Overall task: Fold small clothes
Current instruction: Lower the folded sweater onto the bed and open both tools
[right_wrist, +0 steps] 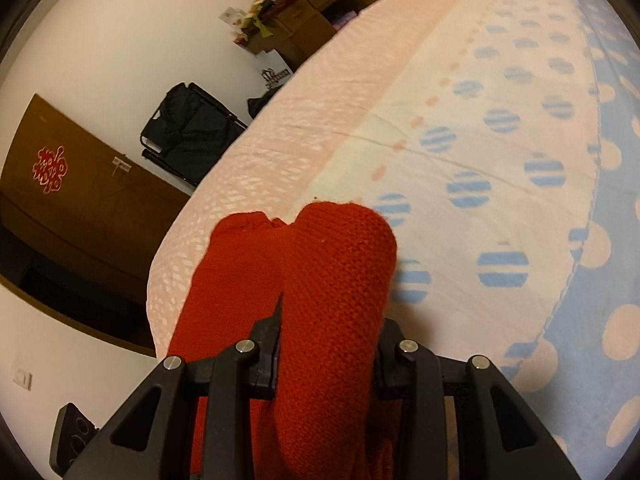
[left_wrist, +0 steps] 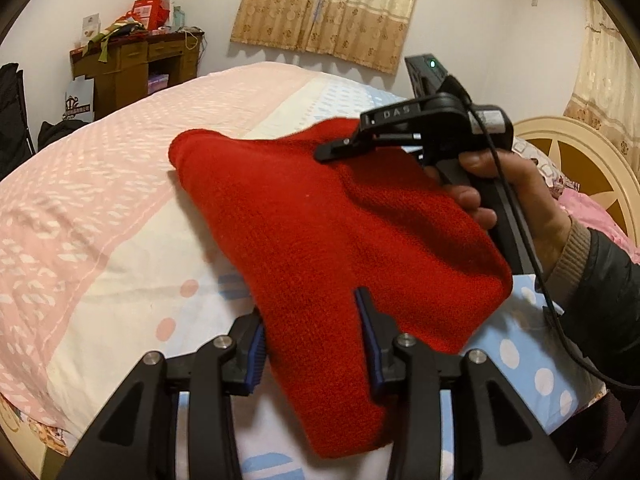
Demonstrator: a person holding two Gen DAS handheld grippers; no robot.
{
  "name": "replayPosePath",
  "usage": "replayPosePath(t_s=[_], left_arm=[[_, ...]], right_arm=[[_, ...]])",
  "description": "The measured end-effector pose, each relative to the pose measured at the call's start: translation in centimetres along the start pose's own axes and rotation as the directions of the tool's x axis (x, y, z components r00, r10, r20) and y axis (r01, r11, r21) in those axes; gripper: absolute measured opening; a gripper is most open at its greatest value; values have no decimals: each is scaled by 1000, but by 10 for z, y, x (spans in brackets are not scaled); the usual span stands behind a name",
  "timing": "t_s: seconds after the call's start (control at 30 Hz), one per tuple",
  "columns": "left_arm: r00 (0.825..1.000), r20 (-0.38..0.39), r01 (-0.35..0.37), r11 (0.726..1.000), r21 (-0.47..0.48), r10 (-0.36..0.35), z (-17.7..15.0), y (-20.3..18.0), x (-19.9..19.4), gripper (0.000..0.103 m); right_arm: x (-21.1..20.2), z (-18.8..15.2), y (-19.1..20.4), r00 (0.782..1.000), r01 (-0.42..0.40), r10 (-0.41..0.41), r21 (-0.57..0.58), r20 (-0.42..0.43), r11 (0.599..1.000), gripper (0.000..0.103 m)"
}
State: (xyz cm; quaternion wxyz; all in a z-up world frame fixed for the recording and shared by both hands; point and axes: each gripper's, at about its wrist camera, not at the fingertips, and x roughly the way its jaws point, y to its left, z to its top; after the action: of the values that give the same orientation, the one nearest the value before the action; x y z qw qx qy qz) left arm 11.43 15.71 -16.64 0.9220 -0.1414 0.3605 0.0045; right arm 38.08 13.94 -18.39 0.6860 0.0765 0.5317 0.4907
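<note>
A red knitted garment (left_wrist: 304,232) hangs folded above the bed (left_wrist: 100,216), held between both grippers. My left gripper (left_wrist: 314,340) is shut on its near lower edge, with the blue-padded fingers (left_wrist: 368,320) on either side of the cloth. In the left wrist view my right gripper (left_wrist: 340,148) clamps the far upper edge, a hand around its handle. In the right wrist view my right gripper (right_wrist: 324,344) is shut on a thick fold of the red garment (right_wrist: 336,264), which drapes over the bed (right_wrist: 480,152).
The bed has a pink, white and blue dotted cover. A wooden desk (left_wrist: 132,68) with clutter stands at the far wall, under curtains (left_wrist: 328,8). A cream headboard (left_wrist: 580,160) is at the right. A black chair (right_wrist: 188,132) and brown cabinet (right_wrist: 80,200) stand beside the bed.
</note>
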Motion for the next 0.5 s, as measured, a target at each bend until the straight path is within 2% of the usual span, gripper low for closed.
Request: replayPosePath(t_s=[0.03, 0.07, 0.13, 0.23, 0.27, 0.37, 0.43, 0.5], left_arm=[[1000, 0, 3, 1000, -4, -3, 0, 2, 0, 45], [1000, -2, 5, 1000, -6, -5, 1, 4, 0, 46], [1000, -11, 3, 1000, -14, -3, 4, 5, -5, 47], [999, 31, 17, 999, -29, -16, 12, 6, -22, 50], [998, 62, 2, 1000, -25, -1, 14, 6, -28, 56], [989, 124, -78, 997, 4, 77, 21, 6, -33, 59], [985, 102, -143, 990, -2, 142, 25, 13, -22, 59], [980, 48, -191, 981, -29, 192, 23, 24, -6, 65]], right_arm=[[0, -1, -2, 1000, 3, -3, 9, 2, 1000, 40], [-1, -1, -4, 1000, 11, -11, 21, 9, 1000, 49], [-9, -2, -9, 998, 41, -43, 46, 35, 998, 56], [-40, -6, -10, 990, 67, -72, 48, 117, 997, 58], [-52, -8, -8, 986, 65, -71, 45, 149, 997, 60], [-90, -28, 11, 975, 6, -4, -8, 220, 1000, 67], [-102, -49, 28, 975, -65, 76, -60, 209, 996, 70], [-99, -72, 40, 979, -124, 138, -104, 147, 987, 71]])
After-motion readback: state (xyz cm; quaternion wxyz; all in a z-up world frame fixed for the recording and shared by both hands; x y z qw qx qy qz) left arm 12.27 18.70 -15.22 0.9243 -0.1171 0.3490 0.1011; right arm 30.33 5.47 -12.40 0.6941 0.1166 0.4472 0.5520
